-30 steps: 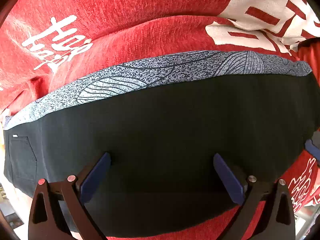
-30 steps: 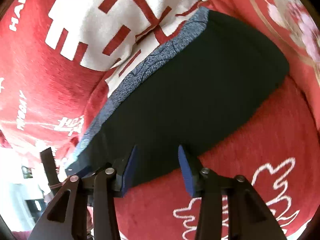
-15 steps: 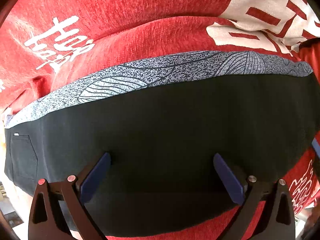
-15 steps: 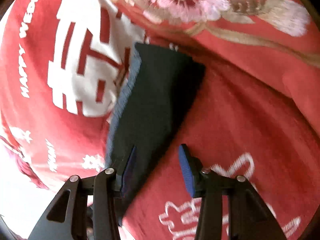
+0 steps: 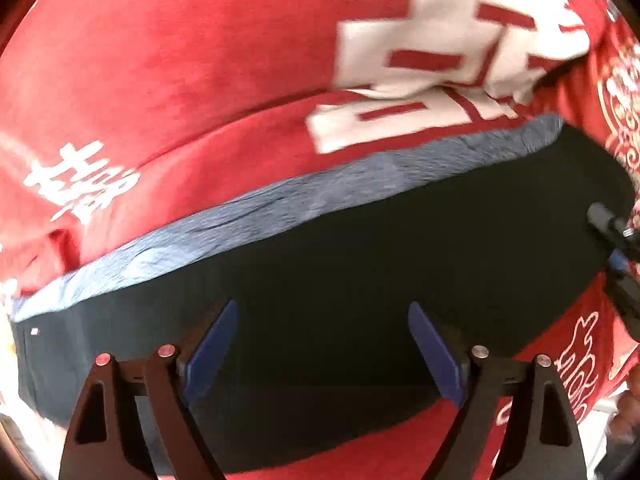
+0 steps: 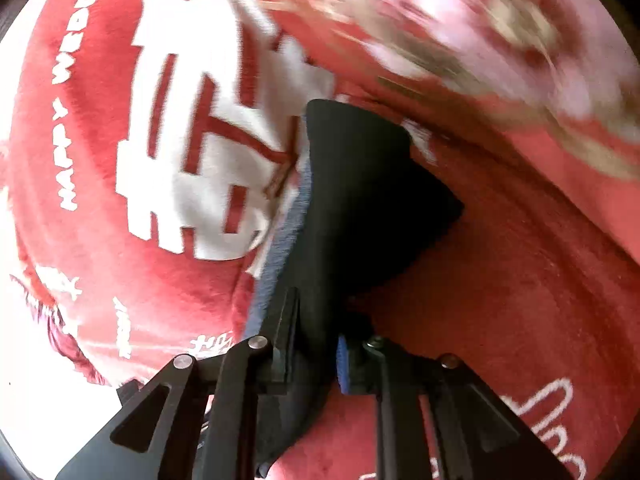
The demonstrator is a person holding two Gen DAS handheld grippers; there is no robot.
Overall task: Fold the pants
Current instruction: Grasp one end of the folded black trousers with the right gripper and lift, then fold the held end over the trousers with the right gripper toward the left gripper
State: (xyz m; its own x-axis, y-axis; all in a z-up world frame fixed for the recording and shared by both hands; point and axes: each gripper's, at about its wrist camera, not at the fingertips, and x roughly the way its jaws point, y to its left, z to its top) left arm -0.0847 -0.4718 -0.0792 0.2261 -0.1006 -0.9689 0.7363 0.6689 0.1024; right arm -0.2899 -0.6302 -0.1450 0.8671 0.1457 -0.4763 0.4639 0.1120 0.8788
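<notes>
The black pants (image 5: 340, 264) lie folded lengthwise on the red blanket, with a grey-blue patterned band (image 5: 280, 204) along their far edge. My left gripper (image 5: 324, 344) is open, its blue pads spread wide just above the pants' near part. My right gripper (image 6: 316, 348) is shut on the near edge of the pants (image 6: 360, 184), and the dark cloth runs up between its jaws and away from it. The right gripper also shows at the right edge of the left wrist view (image 5: 616, 248).
A red blanket (image 5: 180, 60) with white characters and lettering covers the whole surface under the pants. It carries a pink flower print (image 6: 480, 20) at the far right, blurred. The blanket's edge and a bright floor show at the lower left (image 6: 40, 340).
My right gripper has swung round to the end of the pants and closed on the cloth. My left gripper has shifted a little, with its jaws somewhat closer together, still open.
</notes>
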